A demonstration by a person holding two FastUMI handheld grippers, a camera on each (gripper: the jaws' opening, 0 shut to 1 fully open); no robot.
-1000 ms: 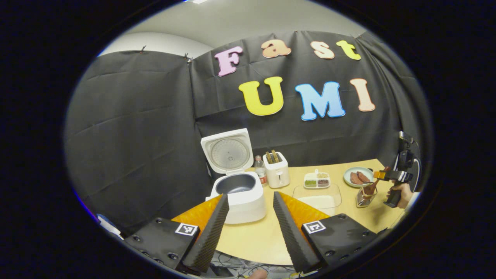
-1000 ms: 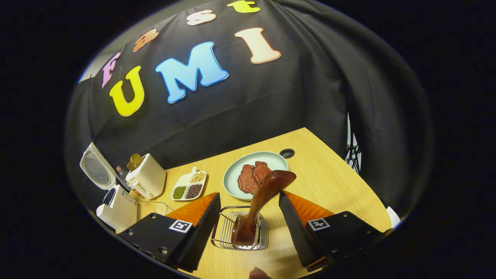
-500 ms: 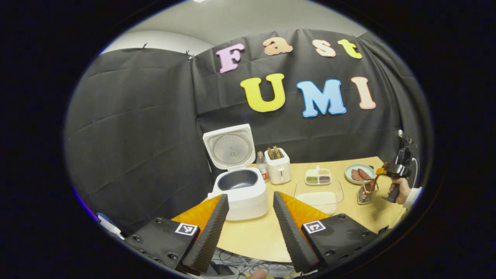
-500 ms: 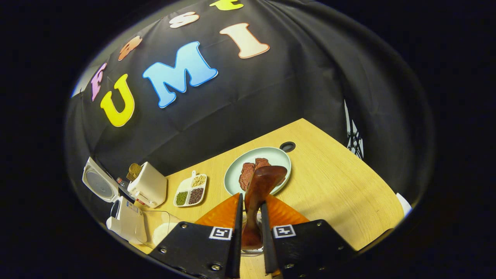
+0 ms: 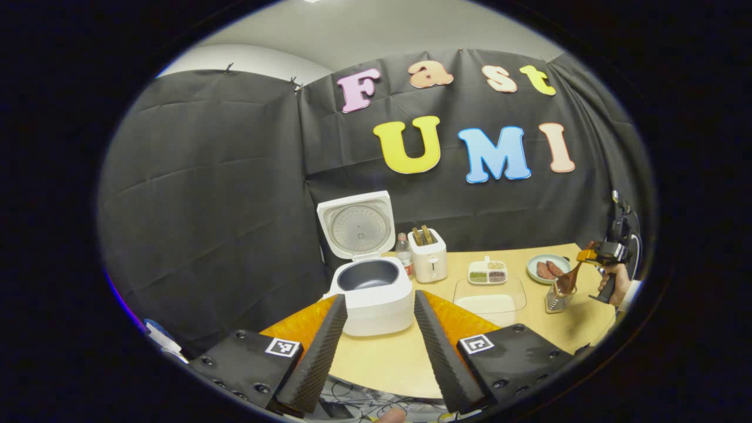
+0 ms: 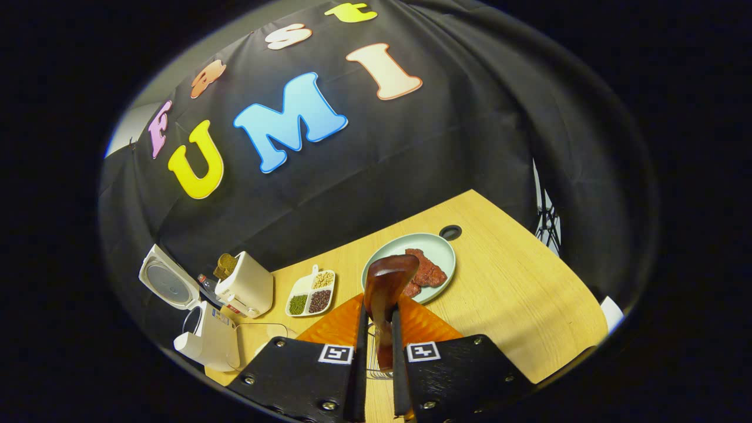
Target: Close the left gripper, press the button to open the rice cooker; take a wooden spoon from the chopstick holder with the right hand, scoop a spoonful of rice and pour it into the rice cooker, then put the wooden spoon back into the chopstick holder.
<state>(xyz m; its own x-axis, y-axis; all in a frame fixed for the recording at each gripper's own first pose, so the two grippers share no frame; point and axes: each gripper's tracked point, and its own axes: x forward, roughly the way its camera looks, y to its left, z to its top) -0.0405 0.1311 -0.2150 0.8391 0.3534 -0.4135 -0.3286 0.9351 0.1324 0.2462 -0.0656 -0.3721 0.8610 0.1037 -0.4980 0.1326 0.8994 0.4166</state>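
Note:
The white rice cooker [image 5: 376,296] stands open, lid [image 5: 358,226] upright, dark pot empty. My left gripper [image 5: 379,295] hovers open in front of it with nothing between its fingers. Far right, a hand holds my right gripper [image 5: 599,255] over the wire chopstick holder [image 5: 554,301]. The right gripper [image 6: 379,311] is shut on the shaft of the brown wooden spoon [image 6: 388,276], whose flared upper end sticks up past the fingers. The spoon's [image 5: 568,281] lower end hangs at the holder's rim; the holder [image 6: 371,359] shows between the fingers. A clear rice container [image 5: 490,296] sits mid-table.
A white toaster [image 5: 429,261] and a small bottle [image 5: 404,258] stand beside the cooker. A divided dish of beans [image 6: 311,292] and a pale green plate [image 6: 437,244] with meat lie behind the holder. The table's near edge runs just under my left gripper.
My right gripper shut on the spoon's shaft, then rose a little with it above the holder. The left gripper stayed open, drifting slightly.

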